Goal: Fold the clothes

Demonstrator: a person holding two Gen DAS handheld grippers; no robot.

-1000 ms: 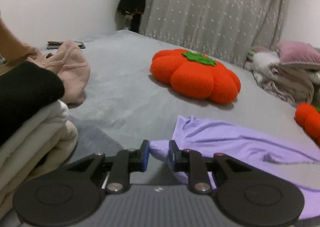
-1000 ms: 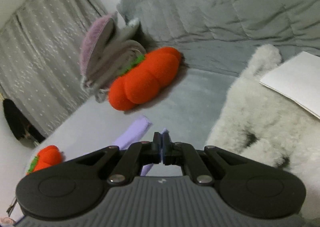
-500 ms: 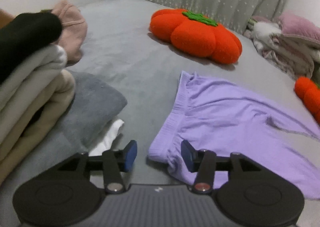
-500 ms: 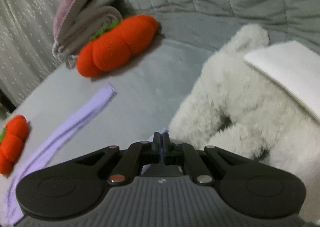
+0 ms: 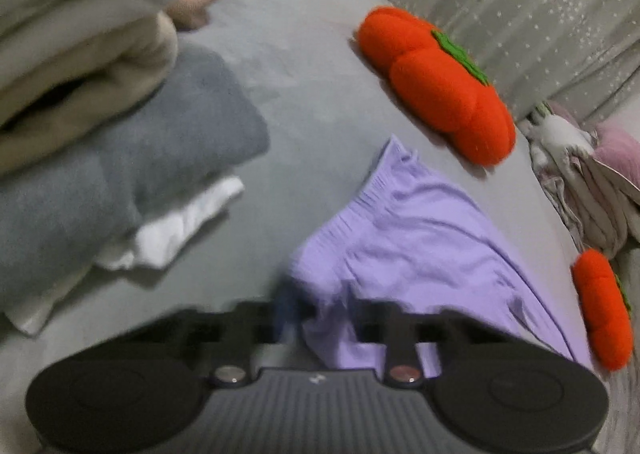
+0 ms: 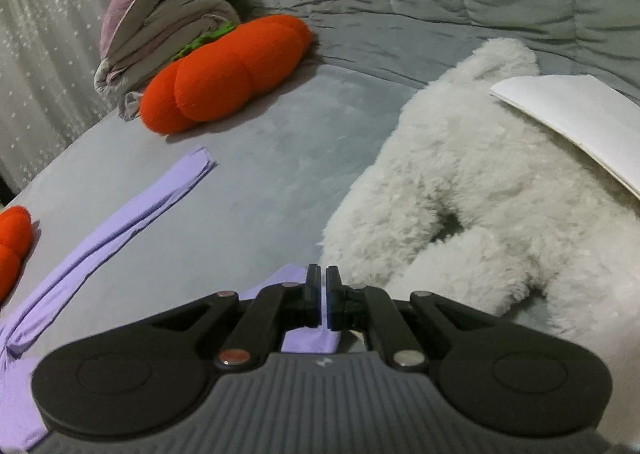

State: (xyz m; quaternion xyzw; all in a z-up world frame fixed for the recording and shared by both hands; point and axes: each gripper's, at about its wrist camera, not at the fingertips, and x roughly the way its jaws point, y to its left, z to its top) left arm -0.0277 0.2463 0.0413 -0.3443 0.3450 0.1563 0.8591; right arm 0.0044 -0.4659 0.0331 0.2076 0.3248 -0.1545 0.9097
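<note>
Lilac stretch-knit trousers (image 5: 416,246) lie spread flat on the grey bed sheet (image 5: 304,66), no fold made yet. Left gripper (image 5: 320,314) jaws have just been closing onto the waistband corner; right gripper (image 6: 323,294) is nipped tight on a leg cuff. A stack of folded clothes (image 5: 92,102) beside it suggests earlier items are done, this pair remains.
</note>
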